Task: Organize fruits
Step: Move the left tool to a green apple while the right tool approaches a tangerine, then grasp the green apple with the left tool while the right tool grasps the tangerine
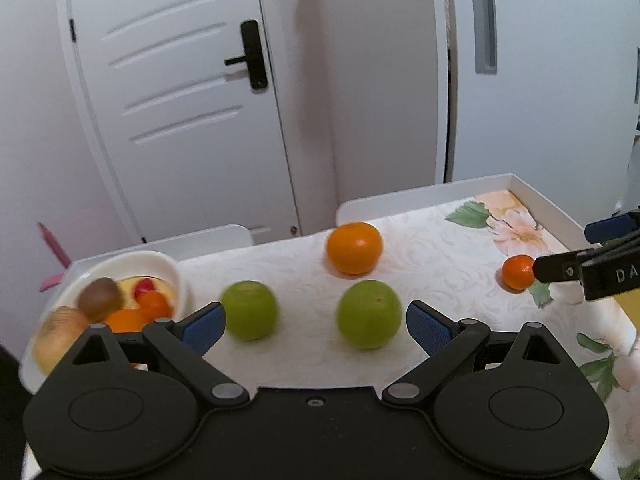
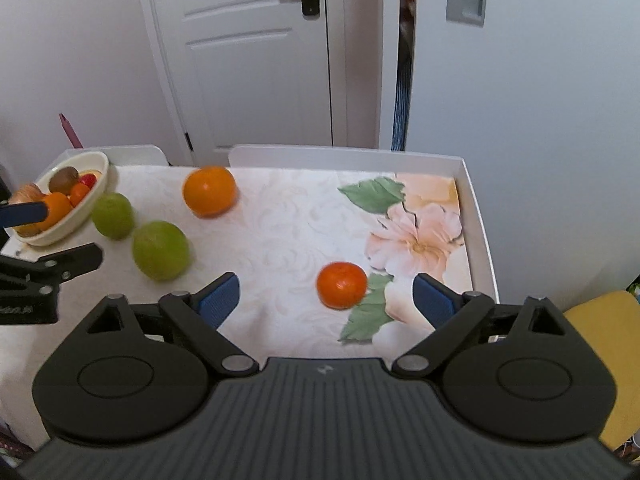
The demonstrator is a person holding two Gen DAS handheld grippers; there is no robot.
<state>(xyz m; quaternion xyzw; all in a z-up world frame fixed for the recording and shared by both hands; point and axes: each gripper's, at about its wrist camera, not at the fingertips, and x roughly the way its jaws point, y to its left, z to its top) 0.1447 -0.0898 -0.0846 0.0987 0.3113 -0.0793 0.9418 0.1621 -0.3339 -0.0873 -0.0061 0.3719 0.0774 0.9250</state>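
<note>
Two green apples (image 1: 369, 314) (image 1: 249, 310) lie on the flowered tablecloth just ahead of my left gripper (image 1: 316, 324), which is open with nothing held; the right-hand apple sits between its fingertips' line. A large orange (image 1: 354, 247) rests farther back. A small tangerine (image 2: 341, 285) lies between the open fingers of my right gripper (image 2: 326, 300), untouched. A cream bowl (image 1: 160, 266) at the left holds a kiwi (image 1: 100, 298), orange pieces and other fruit. In the right wrist view the bowl (image 2: 90, 200), both apples (image 2: 160, 250) (image 2: 113, 210) and the orange (image 2: 209, 191) show at left.
The table has a raised white rim (image 2: 478, 216) along its back and right sides. A white door (image 1: 180, 100) and wall stand behind. A yellow object (image 2: 604, 320) sits off the table's right edge. A pink item (image 1: 52, 248) leans behind the bowl.
</note>
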